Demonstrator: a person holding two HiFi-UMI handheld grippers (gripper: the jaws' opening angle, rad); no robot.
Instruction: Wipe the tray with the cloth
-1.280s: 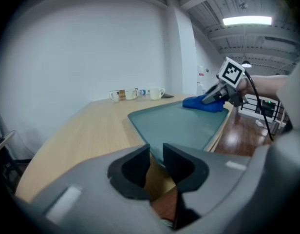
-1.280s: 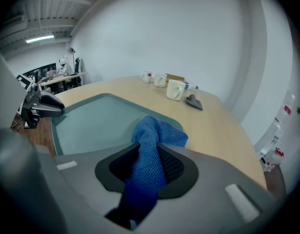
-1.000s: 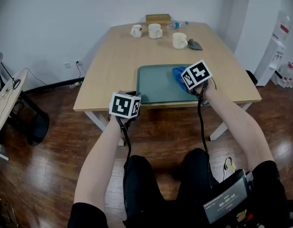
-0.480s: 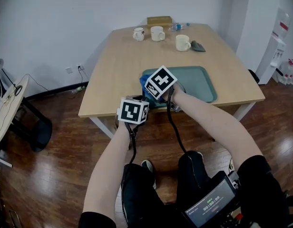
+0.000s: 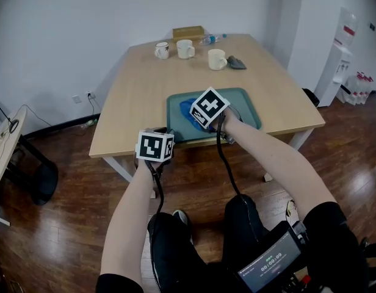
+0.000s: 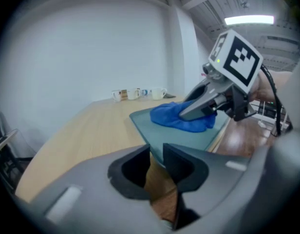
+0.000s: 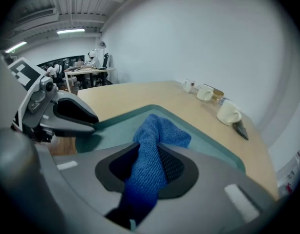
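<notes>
On the left, your left gripper [image 6: 156, 156] sits at the near left corner of the green tray [image 5: 244, 104]. Its jaws are drawn narrow with the rim running between them. It looks clamped on that corner, though the pads' contact is hard to make out from this angle. It has kept its place there over the last second, so the tray stays pinned on the bench [image 5: 136, 84], close to the near edge. Just right of that, the blue cloth [image 5: 186, 109] lies bunched on the left half of the tray floor. Your right gripper [image 7: 153, 160] is closed on its upper end, the fabric pinched between both pads and trailing down onto the tray. A second ago the cloth was over toward the right side of the tray, and you have since dragged it across to the left part. That reads as one sweep from right to left through the middle band. The right half now lies bare behind the stroke, and the far strip and corners probably still need a pass, so the wiping is under way rather than finished.
</notes>
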